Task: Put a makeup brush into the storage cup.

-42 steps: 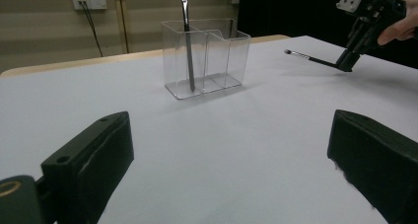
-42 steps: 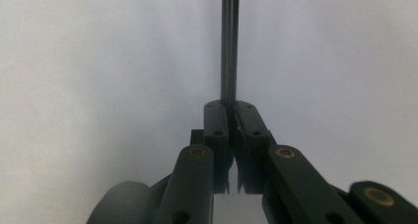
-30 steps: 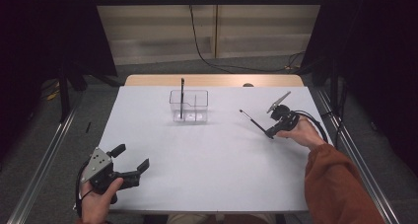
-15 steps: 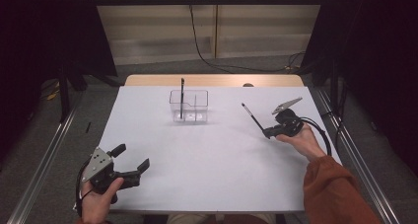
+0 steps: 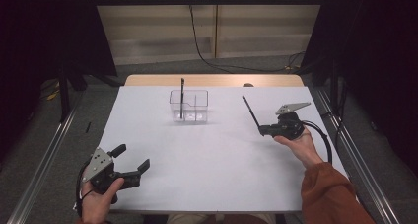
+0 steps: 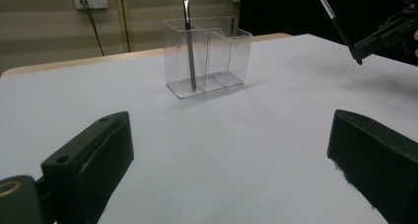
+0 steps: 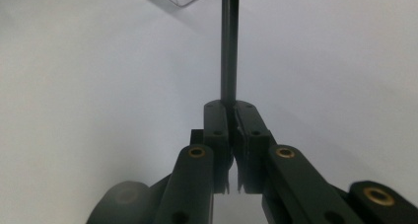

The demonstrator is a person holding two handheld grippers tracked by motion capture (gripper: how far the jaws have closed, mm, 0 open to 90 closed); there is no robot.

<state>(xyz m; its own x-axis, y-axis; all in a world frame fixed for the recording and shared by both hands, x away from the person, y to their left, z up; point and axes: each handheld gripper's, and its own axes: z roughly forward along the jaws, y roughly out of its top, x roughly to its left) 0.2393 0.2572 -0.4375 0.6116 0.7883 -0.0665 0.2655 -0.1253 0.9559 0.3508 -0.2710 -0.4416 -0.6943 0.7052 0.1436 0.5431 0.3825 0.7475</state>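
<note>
Right gripper (image 5: 260,130) clamped on dark pen (image 5: 250,110), raised above table right of clear holder (image 5: 189,106). Left gripper (image 5: 132,161) spread wide, empty, near front edge. Second pen (image 5: 182,96) upright in holder's left compartment. Risk: thin pen pivoting in jaws, tip catching rim, tipping light holder.

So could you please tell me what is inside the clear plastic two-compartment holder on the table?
One dark pen stands in the left compartment of the clear plastic holder; the right compartment looks empty. Its transparent walls cover nothing.

High view overhead facing forward, gripper views low (close), all sharing clear organizer (image 5: 189,105).
</note>
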